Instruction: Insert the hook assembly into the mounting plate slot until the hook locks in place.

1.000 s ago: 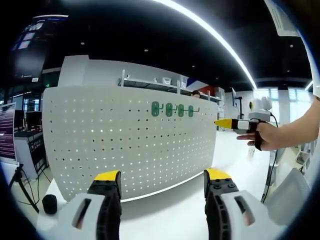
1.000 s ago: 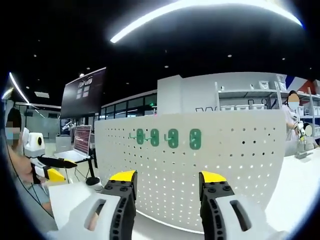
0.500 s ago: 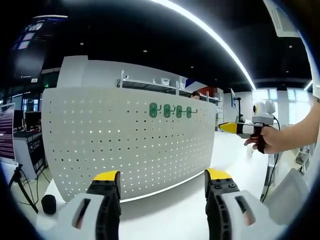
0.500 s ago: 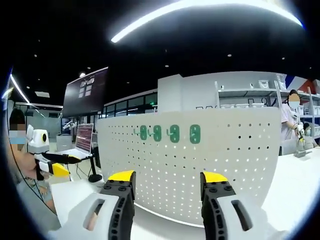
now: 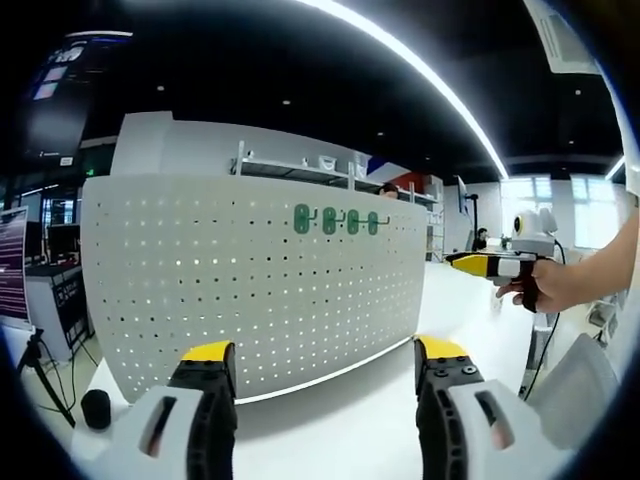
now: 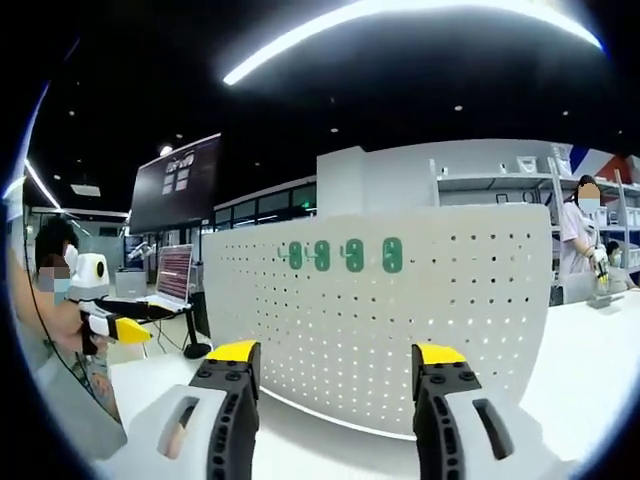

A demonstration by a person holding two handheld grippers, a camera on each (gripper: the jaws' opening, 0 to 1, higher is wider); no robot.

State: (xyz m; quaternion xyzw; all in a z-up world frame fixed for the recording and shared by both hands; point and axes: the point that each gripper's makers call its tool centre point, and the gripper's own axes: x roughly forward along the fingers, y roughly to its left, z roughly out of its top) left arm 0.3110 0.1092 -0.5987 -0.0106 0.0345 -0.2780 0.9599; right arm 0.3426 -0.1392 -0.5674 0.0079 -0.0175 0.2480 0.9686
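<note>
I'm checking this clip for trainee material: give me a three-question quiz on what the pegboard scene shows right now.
1. True or false: the left tool is shut on a hook.
2. How many green hooks hang on the pegboard? A) two B) four C) six
3. Fill in: the hooks sit in a row near the pegboard's ____ edge.

Key: 1. False; the jaws stand apart with nothing between them, and the right tool is the same. 2. B. 3. top.
</note>
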